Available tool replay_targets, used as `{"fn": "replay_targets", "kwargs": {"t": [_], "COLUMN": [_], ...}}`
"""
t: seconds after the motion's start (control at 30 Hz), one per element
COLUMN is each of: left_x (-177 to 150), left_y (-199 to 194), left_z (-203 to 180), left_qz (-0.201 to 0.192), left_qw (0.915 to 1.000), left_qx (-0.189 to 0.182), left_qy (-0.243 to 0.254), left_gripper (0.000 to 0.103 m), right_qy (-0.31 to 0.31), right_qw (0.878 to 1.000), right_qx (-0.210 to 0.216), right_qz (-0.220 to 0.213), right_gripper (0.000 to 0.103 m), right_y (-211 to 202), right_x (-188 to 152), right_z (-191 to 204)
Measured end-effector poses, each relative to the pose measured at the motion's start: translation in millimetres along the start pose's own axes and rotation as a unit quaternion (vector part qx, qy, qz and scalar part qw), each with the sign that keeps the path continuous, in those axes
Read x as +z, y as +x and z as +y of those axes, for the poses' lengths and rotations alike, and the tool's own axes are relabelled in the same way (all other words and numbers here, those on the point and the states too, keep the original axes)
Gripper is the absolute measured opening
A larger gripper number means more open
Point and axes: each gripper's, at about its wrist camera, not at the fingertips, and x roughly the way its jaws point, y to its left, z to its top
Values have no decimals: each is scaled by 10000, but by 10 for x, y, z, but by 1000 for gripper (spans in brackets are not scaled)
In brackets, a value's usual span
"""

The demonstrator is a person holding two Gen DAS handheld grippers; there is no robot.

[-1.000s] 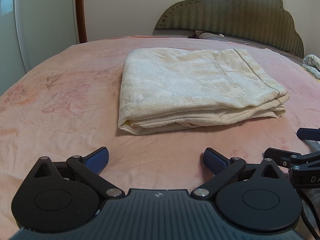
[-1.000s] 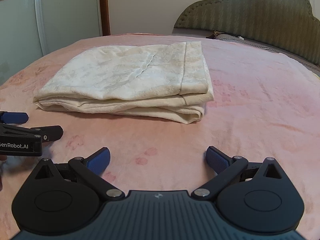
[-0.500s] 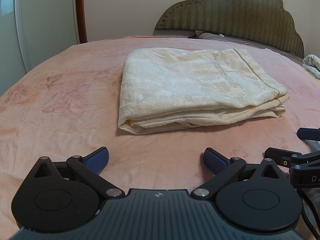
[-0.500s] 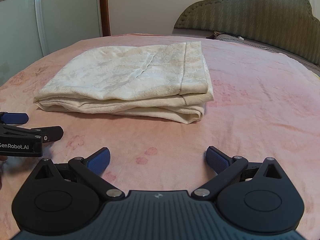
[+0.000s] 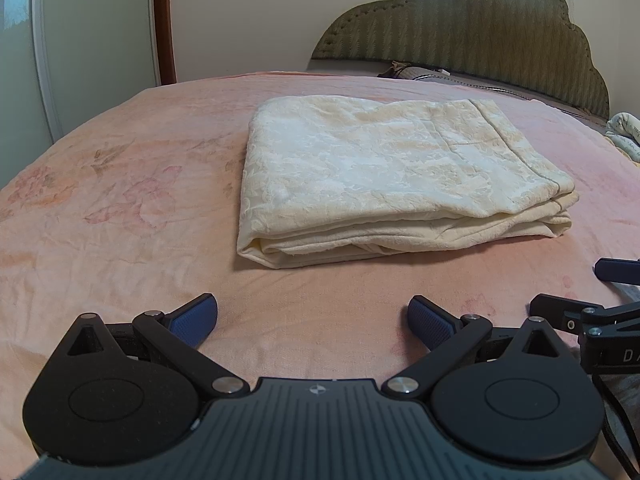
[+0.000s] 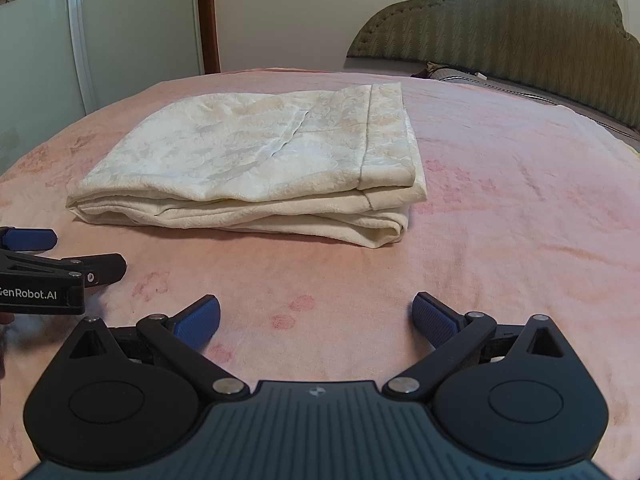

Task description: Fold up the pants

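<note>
The cream patterned pants [image 5: 384,176] lie folded in a flat rectangular stack on the pink bedspread [image 5: 120,208]; they also show in the right wrist view [image 6: 256,168]. My left gripper [image 5: 313,318] is open and empty, low over the bed in front of the stack. My right gripper [image 6: 316,320] is open and empty, beside the left one and in front of the stack's right end. Each gripper's fingers show at the other view's edge, the right one's [image 5: 616,272] and the left one's [image 6: 32,240].
A green padded headboard [image 5: 460,28] stands at the far end of the bed, with a pillow [image 5: 424,72] below it. A light cloth [image 5: 628,136] lies at the right edge. A sliding wardrobe door [image 5: 88,32] and wooden frame are at the left.
</note>
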Motion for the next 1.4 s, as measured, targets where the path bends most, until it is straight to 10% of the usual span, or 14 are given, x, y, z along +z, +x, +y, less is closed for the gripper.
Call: {"fn": "replay_targets", "kwargs": {"t": [1.4], "left_x": [-4], "left_y": [4], "left_z": [20], "left_qz": [3], "left_qw": [10000], "left_qx": [21], "left_qy": [-27], "left_gripper": [103], "right_qy": [46], "right_qw": [9999], "right_qx": [-134], "right_qz": [-1], "right_gripper": [103], "right_y": [13], "right_x": [5], "right_z": [25]}}
